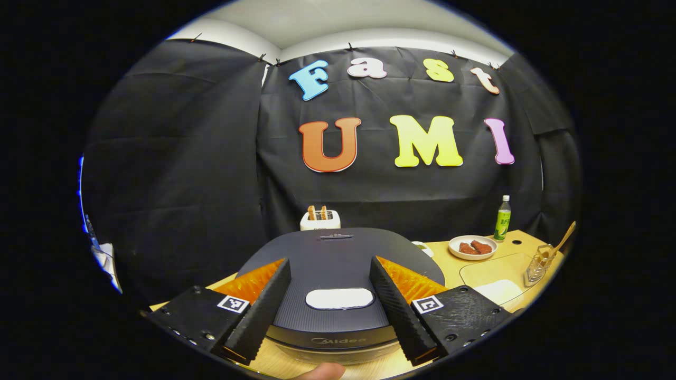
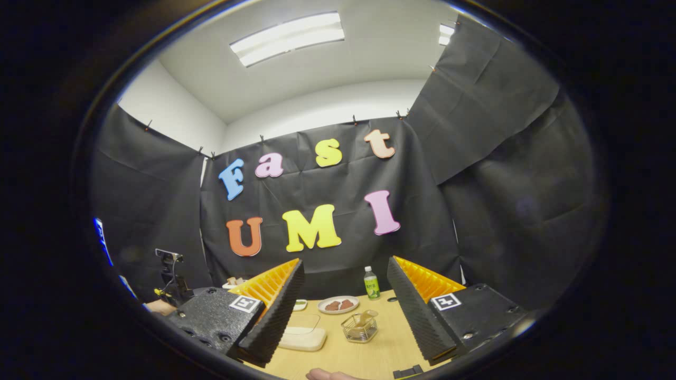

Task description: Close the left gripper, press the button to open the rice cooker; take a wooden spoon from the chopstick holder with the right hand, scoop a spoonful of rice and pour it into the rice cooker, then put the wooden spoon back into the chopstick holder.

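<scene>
- Left gripper [image 1: 331, 301]: fingers spread wide, holding nothing; it hovers over the front of the rice cooker [image 1: 338, 264], whose lid is down; the pale button [image 1: 339, 298] lies between the fingers, whether touched I cannot tell.
- Right gripper [image 2: 346, 311]: fingers spread apart and empty, above the wooden table [image 2: 391, 343].
- Chopstick holder [image 2: 359, 328] stands ahead on the table with the wooden spoon [image 2: 366, 317] in it; the rice container [image 2: 302, 338] sits just beside, to its left.
- A plate [image 2: 338, 304] and a green bottle [image 2: 372, 282] stand farther back.
</scene>
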{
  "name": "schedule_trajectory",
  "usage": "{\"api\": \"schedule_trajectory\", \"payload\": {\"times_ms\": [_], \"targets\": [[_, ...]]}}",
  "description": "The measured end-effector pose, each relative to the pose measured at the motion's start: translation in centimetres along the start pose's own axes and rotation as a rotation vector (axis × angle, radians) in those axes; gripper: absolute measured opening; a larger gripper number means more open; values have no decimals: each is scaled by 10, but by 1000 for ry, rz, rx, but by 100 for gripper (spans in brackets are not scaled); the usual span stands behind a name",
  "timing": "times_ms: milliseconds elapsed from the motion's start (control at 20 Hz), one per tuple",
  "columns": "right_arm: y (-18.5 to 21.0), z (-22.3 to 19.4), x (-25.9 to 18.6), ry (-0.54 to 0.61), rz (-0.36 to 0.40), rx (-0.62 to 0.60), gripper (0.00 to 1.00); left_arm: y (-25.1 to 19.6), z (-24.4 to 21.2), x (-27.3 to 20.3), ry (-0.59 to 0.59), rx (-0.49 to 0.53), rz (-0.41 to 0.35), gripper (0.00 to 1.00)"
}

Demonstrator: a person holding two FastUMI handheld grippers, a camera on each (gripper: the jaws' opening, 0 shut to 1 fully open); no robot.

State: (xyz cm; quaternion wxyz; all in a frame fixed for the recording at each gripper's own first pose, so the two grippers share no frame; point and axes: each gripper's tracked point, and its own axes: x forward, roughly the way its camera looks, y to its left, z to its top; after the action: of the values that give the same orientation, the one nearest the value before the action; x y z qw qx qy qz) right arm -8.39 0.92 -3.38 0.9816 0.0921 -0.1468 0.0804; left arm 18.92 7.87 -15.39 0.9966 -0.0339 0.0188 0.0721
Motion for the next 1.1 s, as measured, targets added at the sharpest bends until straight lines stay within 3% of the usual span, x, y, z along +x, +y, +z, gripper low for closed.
{"api": "schedule_trajectory", "payload": {"times_ms": [100, 200, 250, 300, 350, 400, 450, 650, 700, 750, 850, 900, 950, 1000, 1100], "targets": [[-2, -1, 1, 4, -1, 3, 100, -4, 12, -8, 4, 33, -5, 100], [-6, -3, 3, 8, -10, -1, 100, -9, 35, -22, -25, 59, -20, 95], [-6, -4, 4, 13, -12, -1, 100, -9, 51, -31, -44, 56, -11, 95], [-6, -6, 5, 19, -14, 0, 92, -7, 61, -41, -48, 42, 0, 95], [-5, -8, 6, 26, -13, -1, 92, -9, 70, -51, -42, 23, -1, 95], [-3, -9, 6, 32, -10, -3, 100, -15, 77, -62, -38, 8, -12, 95], [-3, -10, 6, 38, -7, -3, 92, -18, 84, -73, -40, 2, -19, 95], [0, -10, 6, 48, -2, -19, 92, -33, 117, -117, -70, -33, -36, 95], [0, -9, 6, 51, -5, -25, 92, -38, 122, -130, -77, -55, -47, 95], [-1, -10, 6, 57, -8, -34, 100, -45, 126, -142, -79, -76, -58, 95], [0, -11, 5, 77, -12, -57, 100, -51, 132, -162, -95, -91, -70, 95], [1, -11, 6, 89, -10, -75, 92, -56, 137, -171, -110, -90, -71, 95], [0, -11, 5, 99, -11, -89, 100, -59, 141, -179, -126, -86, -72, 95], [-1, -10, 3, 107, -14, -100, 92, -63, 142, -189, -136, -78, -78, 100], [-1, -7, 3, 107, -17, -103, 92, -72, 138, -205, -154, -71, -90, 95]]}}
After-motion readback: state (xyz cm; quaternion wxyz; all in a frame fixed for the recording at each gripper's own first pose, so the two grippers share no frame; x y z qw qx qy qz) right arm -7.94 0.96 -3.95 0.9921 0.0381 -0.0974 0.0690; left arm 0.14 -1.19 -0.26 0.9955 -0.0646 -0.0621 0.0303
